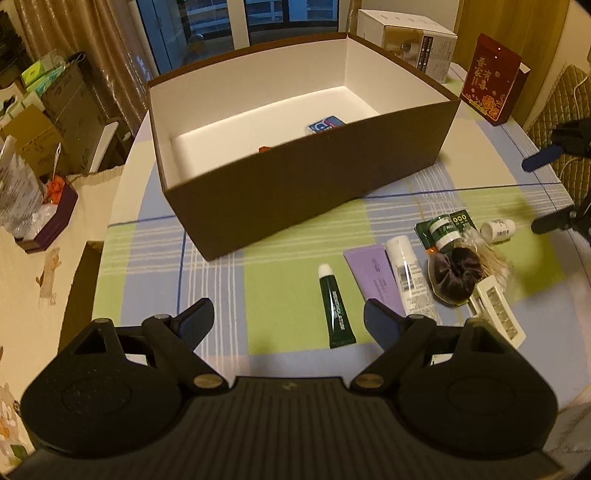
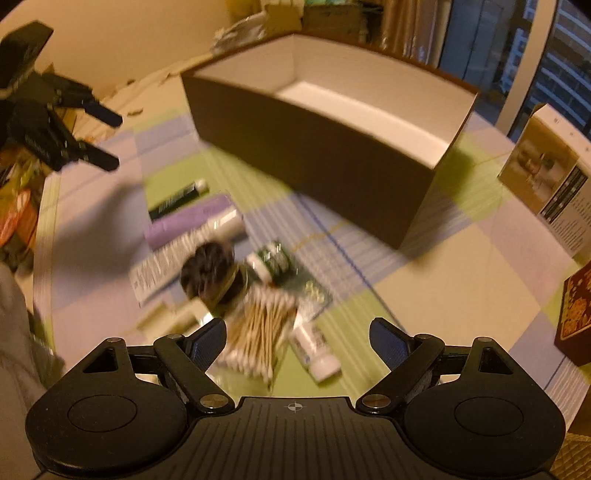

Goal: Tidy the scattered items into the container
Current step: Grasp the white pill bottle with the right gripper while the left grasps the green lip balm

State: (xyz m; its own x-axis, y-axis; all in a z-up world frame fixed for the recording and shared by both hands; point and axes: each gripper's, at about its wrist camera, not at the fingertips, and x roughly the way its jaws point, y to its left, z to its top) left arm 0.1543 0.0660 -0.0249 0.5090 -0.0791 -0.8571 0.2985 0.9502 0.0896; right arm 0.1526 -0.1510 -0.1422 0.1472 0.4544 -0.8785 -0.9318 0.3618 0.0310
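A: What's the bench (image 1: 280, 295) looking like?

B: It's wearing a checked cloth, green, blue & white, w/ thin blue lines crossing it. Dark window (image 1: 236, 18) & curtains are sitting beyond it, cardboard boxes (image 1: 40, 122) piling up off to the side of the left tongs (image 1: 288, 321).

A: And the container?

B: Brown box (image 1: 295, 192), white inside, lid off, sitting straight ahead of the left tongs. A blue packet (image 1: 325, 124) & something orange (image 1: 265, 148) are lying on its floor; can't tell what the orange bit is. A white carton (image 1: 417, 44) & a red gift box (image 1: 491, 86) are standing behind it.

A: Scattered stuff?

B: It's lying on the cloth between box & tongs: green tube (image 1: 336, 314) just ahead of the left tongs, then a lilac tube (image 1: 373, 278), white tube (image 1: 408, 280), dark scrunchie (image 1: 456, 275), green-label bottle (image 1: 445, 230), small white bottle (image 1: 498, 229). A cotton swab bundle (image 2: 258, 332) is lying right in front of the right tongs (image 2: 297, 341).

A: Tongs?

B: Both are spreading wide, gripping nothing. Right view's blurring.
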